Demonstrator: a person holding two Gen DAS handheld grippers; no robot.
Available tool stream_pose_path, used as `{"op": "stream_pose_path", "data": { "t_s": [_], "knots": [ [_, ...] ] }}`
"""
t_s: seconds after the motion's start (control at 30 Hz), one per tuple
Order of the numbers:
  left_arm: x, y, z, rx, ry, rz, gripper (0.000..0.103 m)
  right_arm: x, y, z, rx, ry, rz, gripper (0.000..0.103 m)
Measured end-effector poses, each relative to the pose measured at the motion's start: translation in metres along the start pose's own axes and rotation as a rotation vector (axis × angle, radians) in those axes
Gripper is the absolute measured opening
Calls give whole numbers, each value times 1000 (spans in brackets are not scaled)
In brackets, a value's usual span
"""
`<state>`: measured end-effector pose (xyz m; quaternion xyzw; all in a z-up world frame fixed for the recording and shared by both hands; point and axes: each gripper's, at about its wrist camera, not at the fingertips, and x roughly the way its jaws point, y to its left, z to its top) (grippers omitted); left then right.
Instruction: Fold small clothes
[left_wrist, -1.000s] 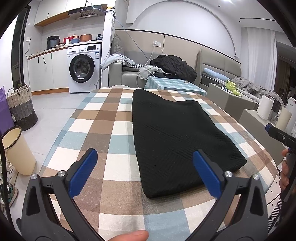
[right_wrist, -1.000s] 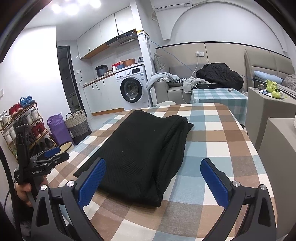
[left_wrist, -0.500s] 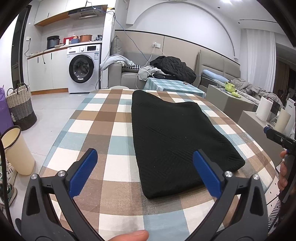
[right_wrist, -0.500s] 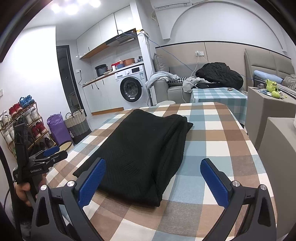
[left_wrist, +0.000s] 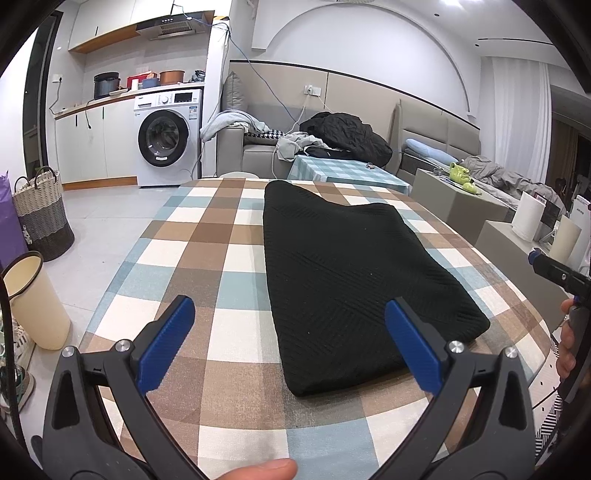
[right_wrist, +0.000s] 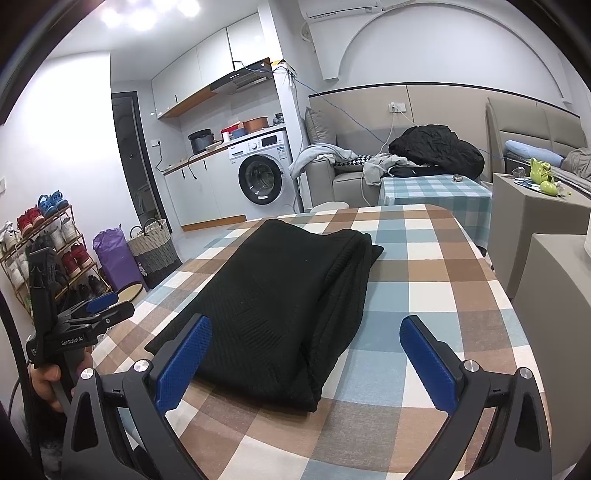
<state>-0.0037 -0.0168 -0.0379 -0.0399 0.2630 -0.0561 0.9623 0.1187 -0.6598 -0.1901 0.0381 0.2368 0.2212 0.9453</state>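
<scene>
Fingers (left_wrist: 168, 347) of the left gripper (left_wrist: 288, 343) and right gripper (right_wrist: 306, 362) are spread wide, grasping nothing. Between them, a folded black ribbed-knit garment (left_wrist: 354, 273) lies flat on the checked-cloth desk (left_wrist: 207, 258); only the right view shows its stacked edge layers (right_wrist: 332, 332).

Both wrist views near, sharing garment (left_wrist: 351, 273)

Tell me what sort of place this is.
Most likely a small home: an open living room and kitchen. A washing machine sits under the counter, a sofa is piled with clothes, and a shoe rack stands by the wall.
</scene>
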Motion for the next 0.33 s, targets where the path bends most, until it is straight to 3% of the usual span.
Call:
{"op": "stream_pose_path", "data": {
  "t_s": [0.33],
  "knots": [
    [2,4,-1,1,7,-2,102,1,-1,0,-4,9,3,103]
  ]
}}
